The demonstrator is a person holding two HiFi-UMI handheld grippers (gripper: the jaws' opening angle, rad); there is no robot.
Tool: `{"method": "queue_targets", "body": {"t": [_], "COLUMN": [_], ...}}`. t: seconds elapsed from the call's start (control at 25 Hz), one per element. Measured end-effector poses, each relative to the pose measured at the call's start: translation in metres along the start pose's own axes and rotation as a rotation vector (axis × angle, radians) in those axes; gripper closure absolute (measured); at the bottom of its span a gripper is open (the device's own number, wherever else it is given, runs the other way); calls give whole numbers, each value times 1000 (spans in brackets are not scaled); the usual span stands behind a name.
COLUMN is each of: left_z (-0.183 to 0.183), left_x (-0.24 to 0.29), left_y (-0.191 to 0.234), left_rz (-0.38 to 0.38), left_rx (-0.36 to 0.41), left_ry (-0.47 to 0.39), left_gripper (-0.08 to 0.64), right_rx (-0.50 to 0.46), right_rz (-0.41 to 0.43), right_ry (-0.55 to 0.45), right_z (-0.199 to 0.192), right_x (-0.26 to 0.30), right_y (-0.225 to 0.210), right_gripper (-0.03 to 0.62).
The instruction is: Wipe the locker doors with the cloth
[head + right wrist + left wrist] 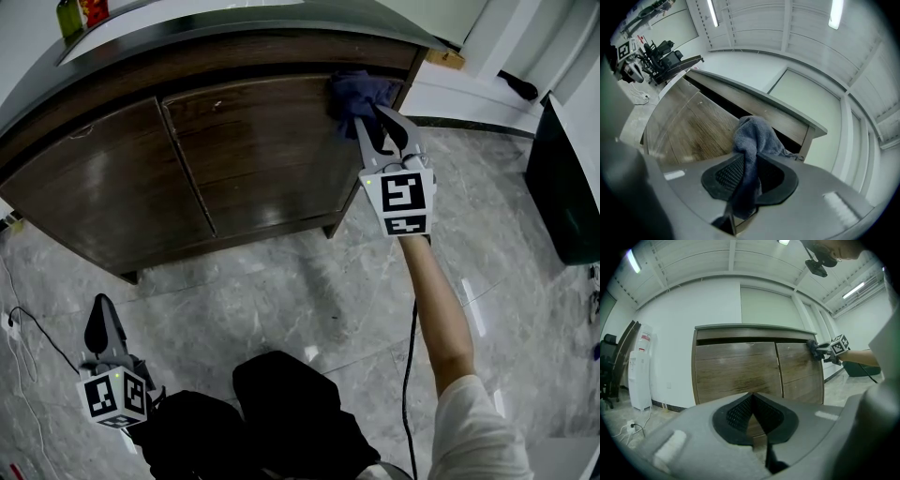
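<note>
We can read no word, brand or number in these views. The marker cubes (405, 200) (114, 396) carry only black and white square patterns, not letters. The water dispenser (640, 369) has a red label (643, 337), and a bottle (94, 9) has one too, but both prints are too small to read.

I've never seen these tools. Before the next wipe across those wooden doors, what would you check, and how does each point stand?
1. The cloth is clamped in the right gripper: ok.
2. The cloth touches the right door near its top right corner: ok.
3. The left gripper is shut, empty and low, away from the doors: ok.
4. The left door is already wiped: cannot tell.
5. The cloth is clean enough: cannot tell.
</note>
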State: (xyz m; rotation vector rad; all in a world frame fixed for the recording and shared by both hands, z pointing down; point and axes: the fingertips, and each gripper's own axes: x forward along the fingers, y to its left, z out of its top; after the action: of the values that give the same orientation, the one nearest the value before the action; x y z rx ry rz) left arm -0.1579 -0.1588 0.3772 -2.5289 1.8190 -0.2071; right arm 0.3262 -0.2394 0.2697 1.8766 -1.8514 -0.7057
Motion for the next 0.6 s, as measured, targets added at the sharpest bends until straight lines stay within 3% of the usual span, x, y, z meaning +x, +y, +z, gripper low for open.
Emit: {"method": "queue_targets", "body": {"t": [0.48, 0.6], "left_z": [-3, -4], "left_x": [-3, -6], "left_y": [5, 7], "left_rz": [5, 10], "left_rx": [-12, -14], "left_ry": [-2, -2], "left_gripper": [558, 558], "right_rx": [80, 39], "right_rz": [-69, -61], "right_ry": [35, -4], "right_z": [-29, -14], "right_x": [-8, -15], "right_y": [-34, -25], "right_gripper": [512, 515]}}
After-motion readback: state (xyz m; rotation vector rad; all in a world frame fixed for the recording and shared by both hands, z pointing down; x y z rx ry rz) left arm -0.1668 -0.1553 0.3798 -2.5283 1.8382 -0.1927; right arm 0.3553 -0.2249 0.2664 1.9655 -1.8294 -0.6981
